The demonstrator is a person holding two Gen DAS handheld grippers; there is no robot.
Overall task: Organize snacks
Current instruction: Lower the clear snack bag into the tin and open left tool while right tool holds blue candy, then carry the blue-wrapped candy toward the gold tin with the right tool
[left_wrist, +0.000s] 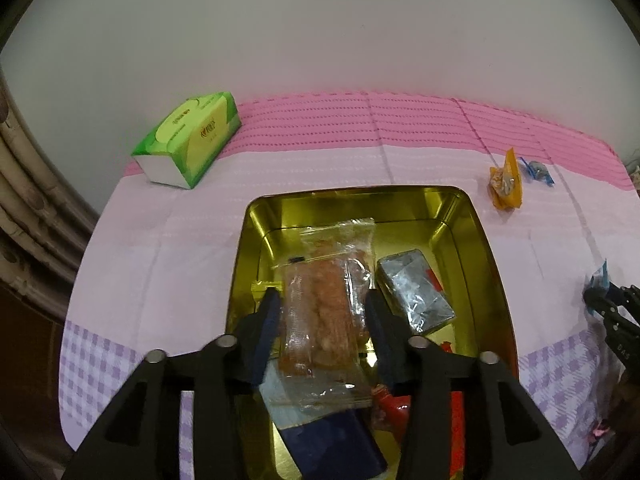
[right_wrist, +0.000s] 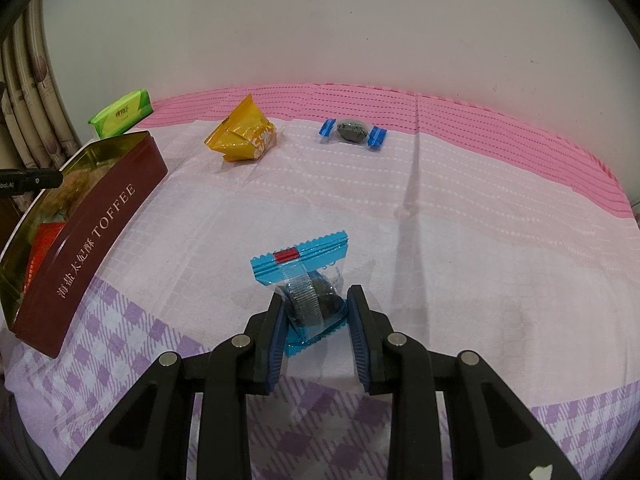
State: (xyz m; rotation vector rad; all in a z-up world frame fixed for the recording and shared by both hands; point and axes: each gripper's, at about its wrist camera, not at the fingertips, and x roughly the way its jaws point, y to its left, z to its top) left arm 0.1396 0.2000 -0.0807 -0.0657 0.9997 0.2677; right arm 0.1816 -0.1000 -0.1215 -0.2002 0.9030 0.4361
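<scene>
My left gripper (left_wrist: 322, 294) hangs over the open gold tin (left_wrist: 360, 190). A clear packet with an orange snack (left_wrist: 324, 300) lies between its fingers, resting on other snacks in the tin; the pads stand just off the wrapper, so the gripper is open. Also in the tin are a silver packet (left_wrist: 416, 292), a dark blue one (left_wrist: 332, 440) and a red one (left_wrist: 390, 404). To the right of the tin, my right gripper (right_wrist: 316, 294) is shut on a blue-sealed clear packet with a dark snack (right_wrist: 304, 256), low over the cloth.
A yellow packet (right_wrist: 242, 136) and a blue-ended twisted candy (right_wrist: 352, 131) lie on the pink cloth beyond the right gripper. The tin's brown wall (right_wrist: 100, 216) reads TOFFEE. A green tissue box (left_wrist: 192, 140) stands at the far left by the wall. Curtains hang at the left.
</scene>
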